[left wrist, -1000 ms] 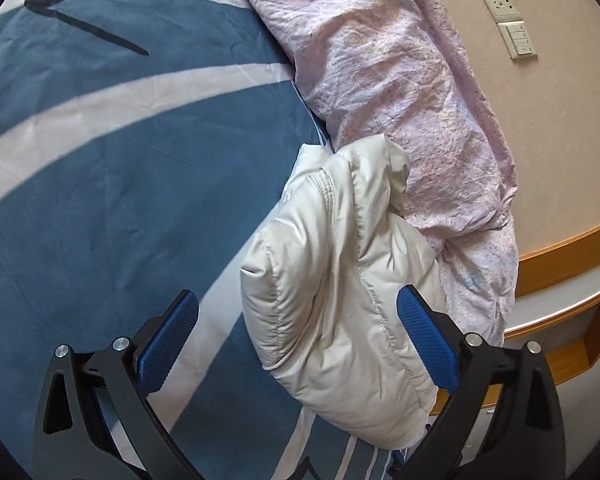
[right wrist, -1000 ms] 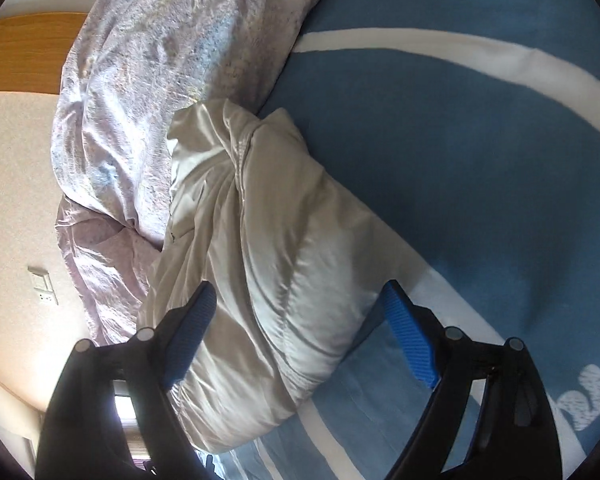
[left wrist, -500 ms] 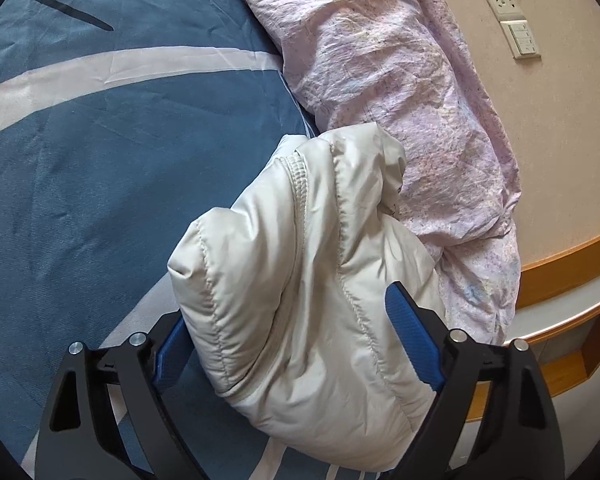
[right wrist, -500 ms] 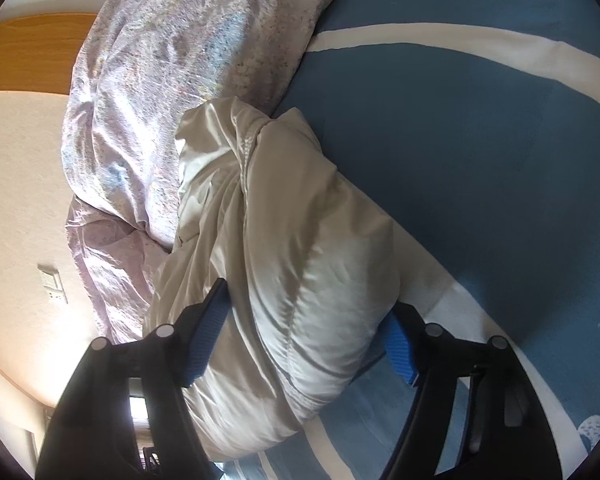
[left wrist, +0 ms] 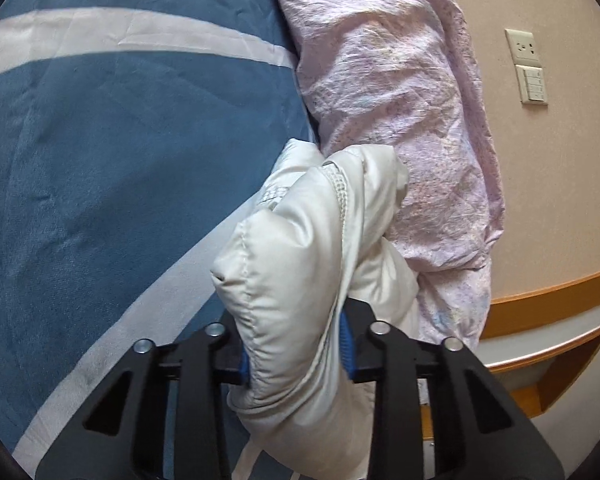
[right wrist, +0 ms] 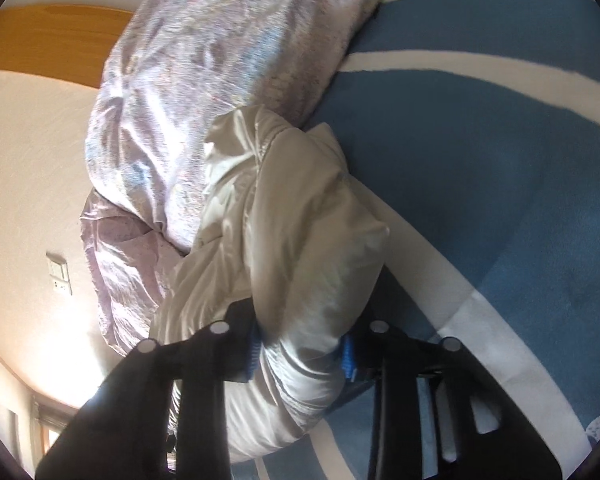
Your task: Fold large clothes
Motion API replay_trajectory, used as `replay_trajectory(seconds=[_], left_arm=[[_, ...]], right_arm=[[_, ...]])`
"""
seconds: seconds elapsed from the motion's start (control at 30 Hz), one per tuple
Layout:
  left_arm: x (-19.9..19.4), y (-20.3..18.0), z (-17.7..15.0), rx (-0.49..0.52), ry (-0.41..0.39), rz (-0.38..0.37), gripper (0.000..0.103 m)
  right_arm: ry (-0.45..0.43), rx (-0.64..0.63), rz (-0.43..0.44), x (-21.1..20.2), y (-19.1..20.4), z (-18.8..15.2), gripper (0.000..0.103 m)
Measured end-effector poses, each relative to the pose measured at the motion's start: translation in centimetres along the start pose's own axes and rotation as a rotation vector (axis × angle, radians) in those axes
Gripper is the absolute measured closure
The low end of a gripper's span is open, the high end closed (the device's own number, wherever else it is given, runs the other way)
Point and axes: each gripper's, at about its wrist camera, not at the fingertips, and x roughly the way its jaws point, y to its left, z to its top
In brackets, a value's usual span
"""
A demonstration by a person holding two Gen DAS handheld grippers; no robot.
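Observation:
A cream puffer jacket (left wrist: 300,256), folded into a thick bundle, lies on the blue bed cover with white stripes (left wrist: 120,140), beside a crumpled pink duvet (left wrist: 400,80). My left gripper (left wrist: 296,356) is shut on the near edge of the bundle, its blue pads pressed into the padding. In the right wrist view the same jacket (right wrist: 300,240) fills the centre, and my right gripper (right wrist: 300,350) is shut on another part of its near edge. The jacket's far end rests against the pink duvet (right wrist: 220,60).
A beige wall with a socket and switch plate (left wrist: 528,66) stands behind the bed. A wooden headboard ledge (left wrist: 548,312) curves along the right. The blue cover (right wrist: 480,180) stretches wide to the right of the jacket in the right wrist view.
Both grippers moved forward onto the jacket and closed from wide open to clamped on its near edge. The padding now bulges between the pads.

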Motion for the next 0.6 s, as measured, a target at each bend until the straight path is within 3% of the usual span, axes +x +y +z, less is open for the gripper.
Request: replay_trajectory(seconds=[0.33, 0.6], left_arm=[[-3.8, -2.4, 0.7, 0.079, -0.011, -0.063, 0.082], [-9.3, -0.5, 0.3, 0.085, 0.003, -0.064, 0.082]], right_arm=[[0.009, -0.123, 0.037, -2.8, 3.4, -1.1, 0.078], [0.066, -0.224, 0.039, -6.3, 3.7, -4.1, 0.079]])
